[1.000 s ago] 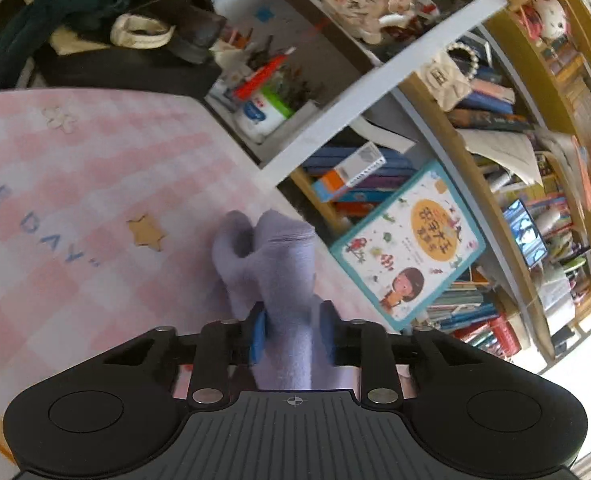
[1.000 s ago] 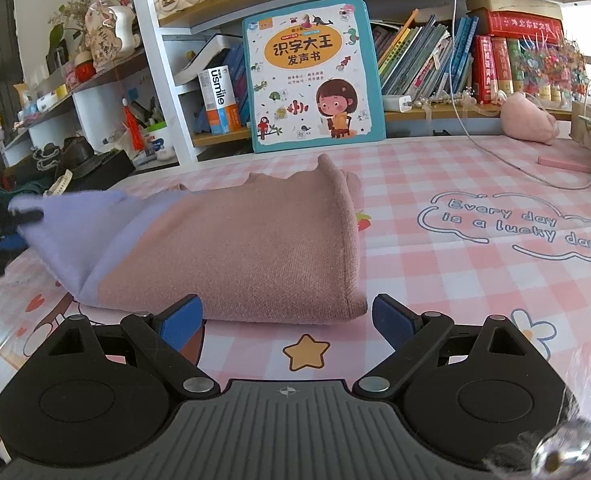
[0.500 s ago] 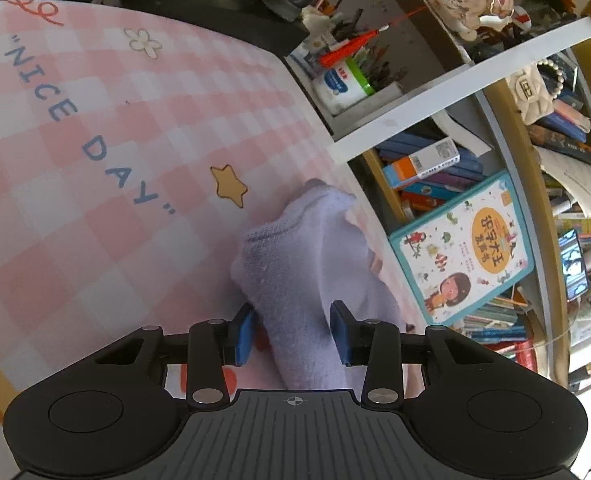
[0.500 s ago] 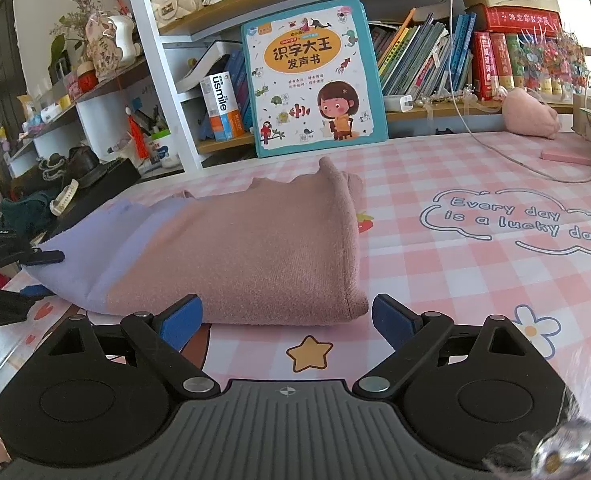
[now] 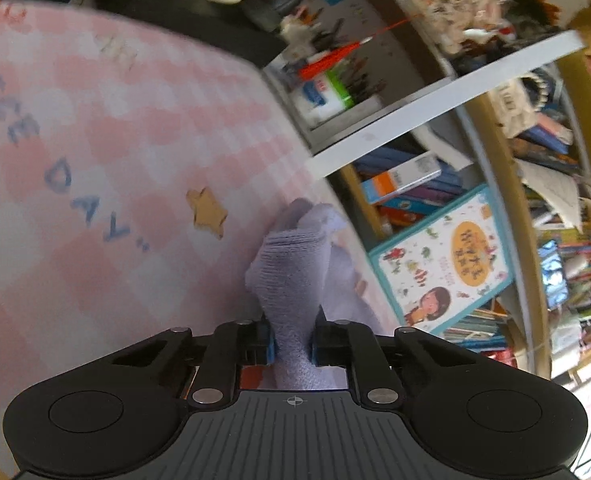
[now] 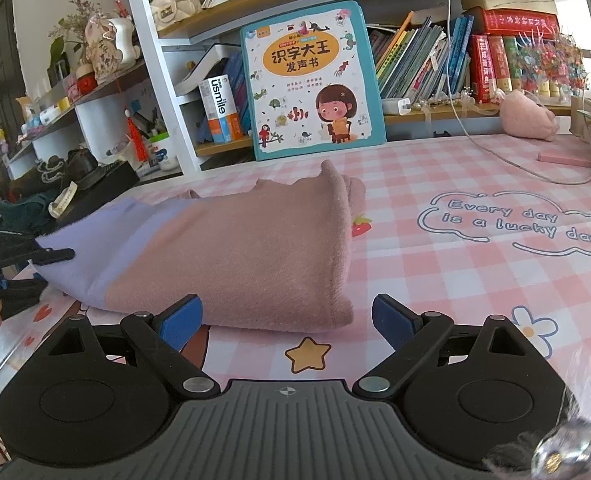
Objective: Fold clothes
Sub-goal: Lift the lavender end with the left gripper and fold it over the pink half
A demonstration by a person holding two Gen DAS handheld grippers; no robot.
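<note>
The garment [image 6: 231, 256], a pink knit with a lavender end, lies folded into a long flat band on the pink checked tablecloth [image 6: 475, 280], in front of the picture book [image 6: 311, 80] that leans on the shelf. The left gripper [image 5: 291, 344] is clenched on the lavender end [image 5: 295, 280], bunching it between its 2 blue pads; from the right wrist view that end looks raised slightly off the cloth. The right gripper [image 6: 285, 320] hangs released, jaws spread wide, just short of the band's near pink edge and touching nothing.

The step in hand appears to be handling the lavender end, whether to carry it over the pink part or to lay it flat; the pictures do not settle which. To do it well, the left grip should hold both layers together and travel level, so the edges stay square. The right gripper could pin the pink edge against dragging. The knit looks soft and thick, so it may slump or spring open.
</note>
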